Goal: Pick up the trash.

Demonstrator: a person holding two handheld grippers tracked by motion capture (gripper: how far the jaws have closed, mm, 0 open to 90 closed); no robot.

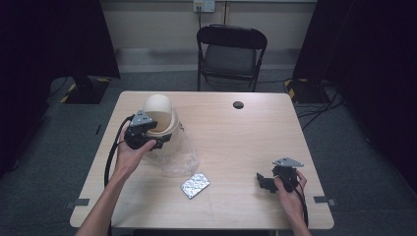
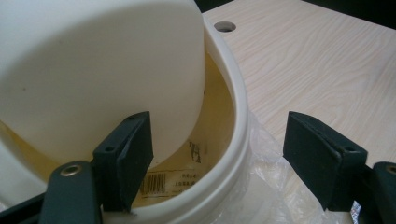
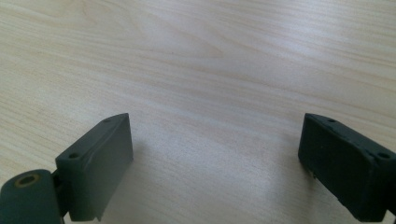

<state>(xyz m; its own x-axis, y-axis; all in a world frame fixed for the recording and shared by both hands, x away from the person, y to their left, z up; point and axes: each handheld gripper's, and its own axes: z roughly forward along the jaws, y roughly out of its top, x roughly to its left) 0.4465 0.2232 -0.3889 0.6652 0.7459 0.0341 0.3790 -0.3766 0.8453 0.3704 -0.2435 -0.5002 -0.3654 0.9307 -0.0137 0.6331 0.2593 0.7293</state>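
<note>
A cream-white round tub (image 1: 169, 129) stands at the table's left, partly wrapped in a clear plastic bag (image 1: 181, 160). A cream domed piece (image 1: 157, 105) rises tilted out of it. My left gripper (image 1: 160, 140) is open and straddles the tub's near rim (image 2: 238, 116), one jaw inside against the domed piece (image 2: 93, 70), the other outside over the plastic (image 2: 275, 186). A barcode label (image 2: 159, 182) lies inside the tub. My right gripper (image 1: 261, 182) hovers open low over bare wood (image 3: 215, 70) at the front right, holding nothing.
A silver foil packet (image 1: 195, 185) lies flat on the table (image 1: 246, 142) between the two hands. A round cable hole (image 1: 238, 104) sits near the far edge. A black folding chair (image 1: 231, 51) stands behind the table.
</note>
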